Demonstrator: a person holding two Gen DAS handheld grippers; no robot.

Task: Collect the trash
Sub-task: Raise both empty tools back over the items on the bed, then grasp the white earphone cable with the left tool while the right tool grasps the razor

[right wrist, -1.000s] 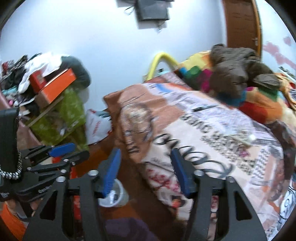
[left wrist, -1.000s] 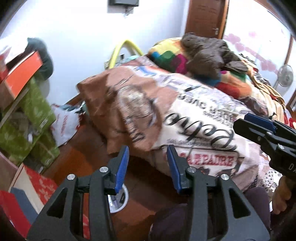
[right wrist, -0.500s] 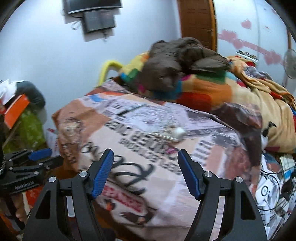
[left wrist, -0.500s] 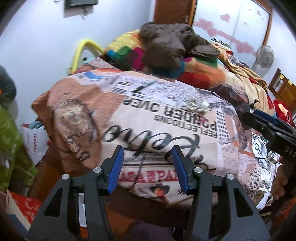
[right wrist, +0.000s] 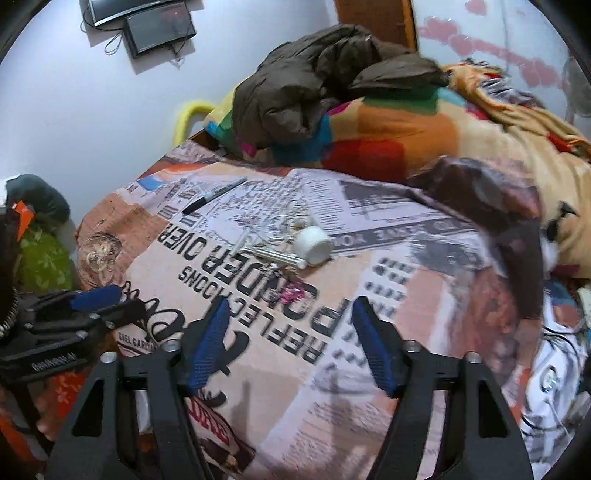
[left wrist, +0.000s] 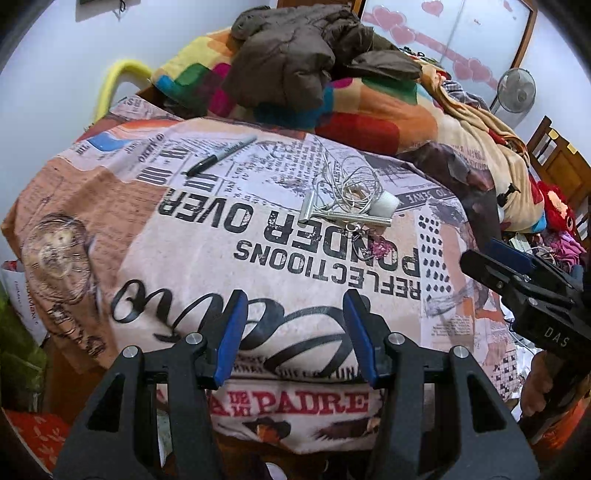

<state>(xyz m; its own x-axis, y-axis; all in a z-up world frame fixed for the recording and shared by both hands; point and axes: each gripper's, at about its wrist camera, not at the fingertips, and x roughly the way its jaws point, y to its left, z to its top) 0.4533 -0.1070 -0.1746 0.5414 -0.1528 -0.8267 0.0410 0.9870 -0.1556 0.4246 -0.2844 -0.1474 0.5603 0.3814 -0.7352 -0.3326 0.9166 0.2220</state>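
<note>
Left wrist view: the left gripper (left wrist: 293, 332) is held over the near edge of a bed draped in a newspaper-print bedspread (left wrist: 207, 236) of beige, orange and grey with large black lettering; the blue-padded jaws are spread wide and nothing is gripped. At 12 o'clock from the jaws, well apart from them, a small heap of clutter is seen on the bedspread: a white cylindrical cap (left wrist: 384, 204), a tangle of thin pale wire (left wrist: 354, 182) touching it at its 10 o'clock side, and a silvery metal bar-shaped piece (left wrist: 334, 216) just beside both. A black marker pen (left wrist: 219, 156) lies alone at 10 o'clock of the heap, well apart from it. Behind, at 12 o'clock, a dark brown padded jacket (left wrist: 295, 55) is piled on a multicoloured patchwork blanket (left wrist: 369, 118). A standing fan (left wrist: 516, 91) is noted at 2 o'clock. The right gripper (left wrist: 517, 273) enters at 3 o'clock. Right wrist view: the right gripper (right wrist: 291, 347) is likewise spread wide and empty, above the bedspread (right wrist: 406, 302); the cap (right wrist: 314, 244) lies at 12 o'clock from its jaws, near but not touched, with the wire (right wrist: 280, 225) and marker (right wrist: 214, 201) beyond. The left gripper (right wrist: 92, 306) shows at 9 o'clock. A dark wall-mounted screen (right wrist: 159, 26) is recorded at 11 o'clock.
</note>
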